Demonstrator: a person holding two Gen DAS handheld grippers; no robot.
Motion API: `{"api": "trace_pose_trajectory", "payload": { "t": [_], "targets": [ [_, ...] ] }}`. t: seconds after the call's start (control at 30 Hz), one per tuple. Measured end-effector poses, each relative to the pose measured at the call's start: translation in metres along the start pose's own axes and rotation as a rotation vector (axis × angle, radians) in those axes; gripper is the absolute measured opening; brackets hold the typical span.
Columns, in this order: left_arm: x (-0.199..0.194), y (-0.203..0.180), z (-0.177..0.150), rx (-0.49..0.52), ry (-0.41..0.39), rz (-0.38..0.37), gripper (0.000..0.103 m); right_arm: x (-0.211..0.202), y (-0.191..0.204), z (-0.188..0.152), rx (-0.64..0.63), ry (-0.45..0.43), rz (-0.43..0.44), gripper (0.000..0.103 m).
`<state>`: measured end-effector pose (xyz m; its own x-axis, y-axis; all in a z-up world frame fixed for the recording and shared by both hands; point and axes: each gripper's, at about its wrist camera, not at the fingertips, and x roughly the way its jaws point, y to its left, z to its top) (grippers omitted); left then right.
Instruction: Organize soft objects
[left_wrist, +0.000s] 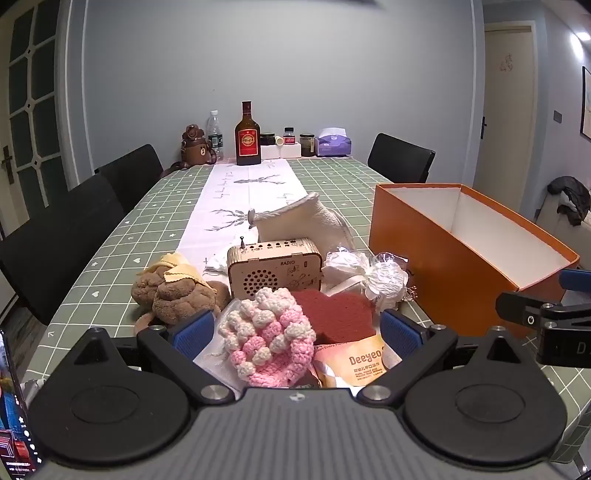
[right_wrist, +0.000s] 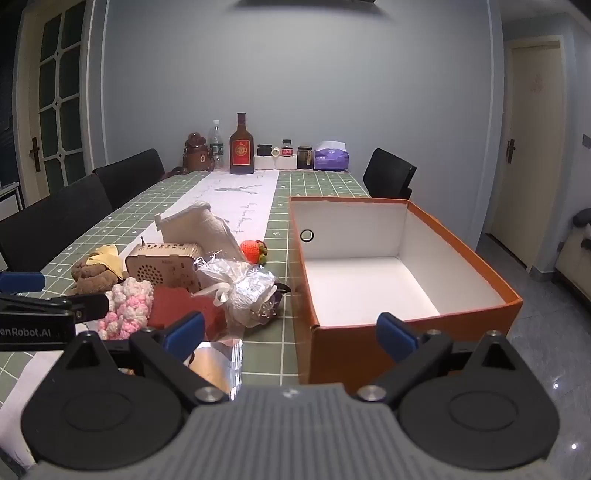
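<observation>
Pink-and-white crochet piece (left_wrist: 267, 334) lies on the tabletop (left_wrist: 110, 236) directly ahead of the left tool (left_wrist: 297, 328), between its spread, empty fingers; the right tool (right_wrist: 290, 332), also spread and empty, faces the orange box (right_wrist: 406, 332).

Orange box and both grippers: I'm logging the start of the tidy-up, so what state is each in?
Orange box: lid off, nothing inside.
Left gripper: open, pink crochet piece between its fingers, not gripped.
Right gripper: open, holding nothing.
Brown plush: lying on the table.
</observation>
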<state>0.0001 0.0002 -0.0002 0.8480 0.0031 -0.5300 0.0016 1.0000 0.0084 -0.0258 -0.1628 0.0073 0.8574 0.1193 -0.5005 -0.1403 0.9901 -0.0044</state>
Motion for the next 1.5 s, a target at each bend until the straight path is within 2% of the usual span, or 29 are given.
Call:
{"api": "trace_pose_trajectory", "payload": {
  "t": [0.43, 0.77, 1.5],
  "targets": [
    [0.003, 0.002, -0.006, 0.005, 0.002, 0.008, 0.103, 0.0, -0.001, 0.004, 0.0, 0.003, 0.003, 0.098],
    [-0.001, 0.001, -0.002, 0.001, 0.007, 0.005, 0.103, 0.004, 0.007, -0.008, -0.002, 0.006, 0.009, 0.098],
    [0.003, 0.001, -0.005, 0.001, 0.026, -0.002, 0.103, 0.006, 0.004, -0.001, -0.005, 0.025, 0.016, 0.098]
  ]
}}
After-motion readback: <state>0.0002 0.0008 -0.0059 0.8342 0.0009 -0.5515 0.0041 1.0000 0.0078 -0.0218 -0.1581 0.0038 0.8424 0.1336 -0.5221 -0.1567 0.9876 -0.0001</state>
